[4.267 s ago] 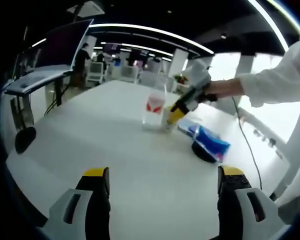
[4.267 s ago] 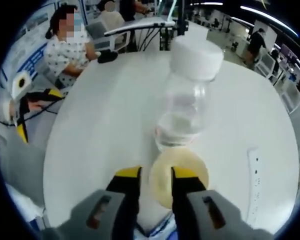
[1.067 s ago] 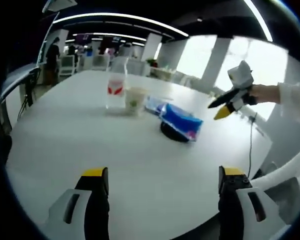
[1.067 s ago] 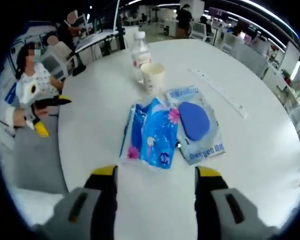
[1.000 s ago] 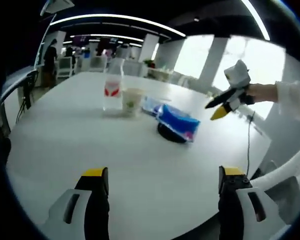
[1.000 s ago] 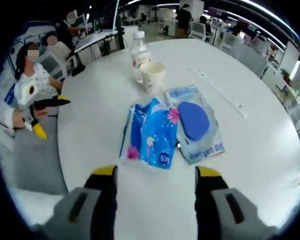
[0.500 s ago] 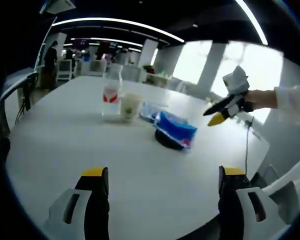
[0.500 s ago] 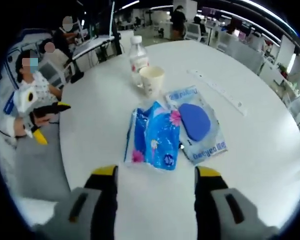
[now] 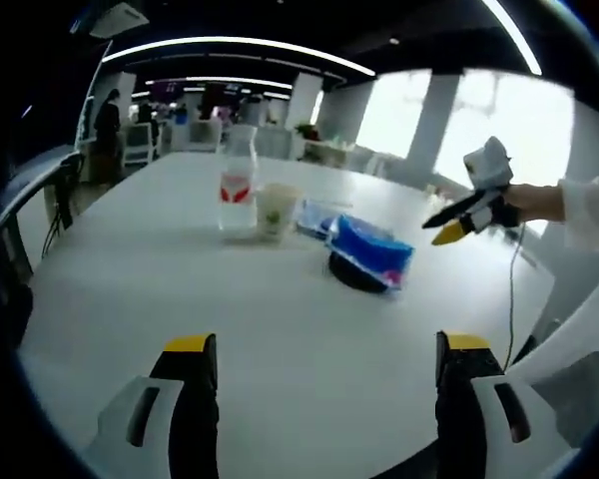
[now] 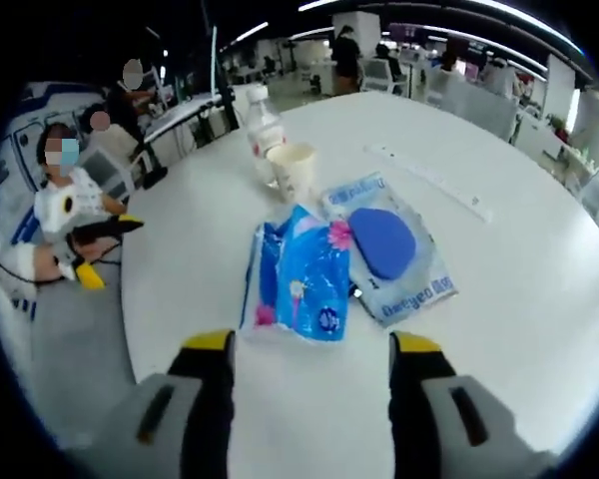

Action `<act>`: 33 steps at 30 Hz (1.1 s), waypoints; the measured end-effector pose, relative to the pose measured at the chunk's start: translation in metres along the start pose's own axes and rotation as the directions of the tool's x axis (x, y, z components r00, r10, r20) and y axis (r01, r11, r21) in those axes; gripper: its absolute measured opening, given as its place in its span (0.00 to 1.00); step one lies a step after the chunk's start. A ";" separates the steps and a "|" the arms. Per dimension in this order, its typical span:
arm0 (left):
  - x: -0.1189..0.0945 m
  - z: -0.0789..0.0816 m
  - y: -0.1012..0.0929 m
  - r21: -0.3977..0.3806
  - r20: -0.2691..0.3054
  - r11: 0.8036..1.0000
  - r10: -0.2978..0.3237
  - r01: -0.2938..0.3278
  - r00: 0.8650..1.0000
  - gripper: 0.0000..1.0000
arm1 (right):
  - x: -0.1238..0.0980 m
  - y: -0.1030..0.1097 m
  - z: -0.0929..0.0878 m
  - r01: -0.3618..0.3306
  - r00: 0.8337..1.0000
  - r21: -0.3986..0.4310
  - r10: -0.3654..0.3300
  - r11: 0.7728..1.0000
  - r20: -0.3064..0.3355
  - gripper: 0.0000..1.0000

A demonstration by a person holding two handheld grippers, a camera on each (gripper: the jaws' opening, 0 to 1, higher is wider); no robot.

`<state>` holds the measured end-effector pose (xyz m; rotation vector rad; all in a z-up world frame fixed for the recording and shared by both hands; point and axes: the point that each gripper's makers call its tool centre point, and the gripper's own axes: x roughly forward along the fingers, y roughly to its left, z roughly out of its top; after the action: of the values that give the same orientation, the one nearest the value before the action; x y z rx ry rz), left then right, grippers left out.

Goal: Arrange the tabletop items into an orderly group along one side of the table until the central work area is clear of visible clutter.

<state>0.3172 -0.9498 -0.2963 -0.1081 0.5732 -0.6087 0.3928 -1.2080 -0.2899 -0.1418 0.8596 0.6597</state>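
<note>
Hovering above the white worktop (image 10: 539,299), both the left gripper (image 9: 319,374) and the right gripper (image 10: 309,374) have their fingers spread apart and empty. A bottle (image 10: 263,128), paper cup (image 10: 292,170), blue tissue pack (image 10: 301,279) and blue-pad packet (image 10: 391,251) sit grouped near one edge, the cup just beside the bottle.

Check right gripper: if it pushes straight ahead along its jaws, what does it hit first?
Most likely the blue tissue pack, lying just ahead of the open right gripper on the white table. Depth is uncertain; the gripper may be above the table and pass over it.
</note>
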 end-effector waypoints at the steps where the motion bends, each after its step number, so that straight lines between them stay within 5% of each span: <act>1: 0.001 0.000 0.001 -0.001 -0.003 1.000 0.003 -0.003 1.000 0.87 | -0.001 -0.002 -0.001 0.004 1.000 0.008 -0.004 1.000 0.010 0.63; 10: 0.017 0.021 0.000 0.048 -0.011 0.999 -0.011 0.012 1.000 0.87 | -0.005 -0.014 -0.007 0.010 0.997 0.062 -0.014 0.998 0.072 0.64; 33: 0.104 0.057 -0.014 0.144 -0.044 0.984 -0.099 0.105 0.994 0.82 | 0.001 -0.017 -0.022 0.015 0.990 0.157 -0.036 0.988 0.134 0.63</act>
<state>0.4101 -1.0239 -0.2944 0.0122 0.5587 -0.7518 0.3888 -1.2295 -0.3073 0.0325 0.7730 0.5692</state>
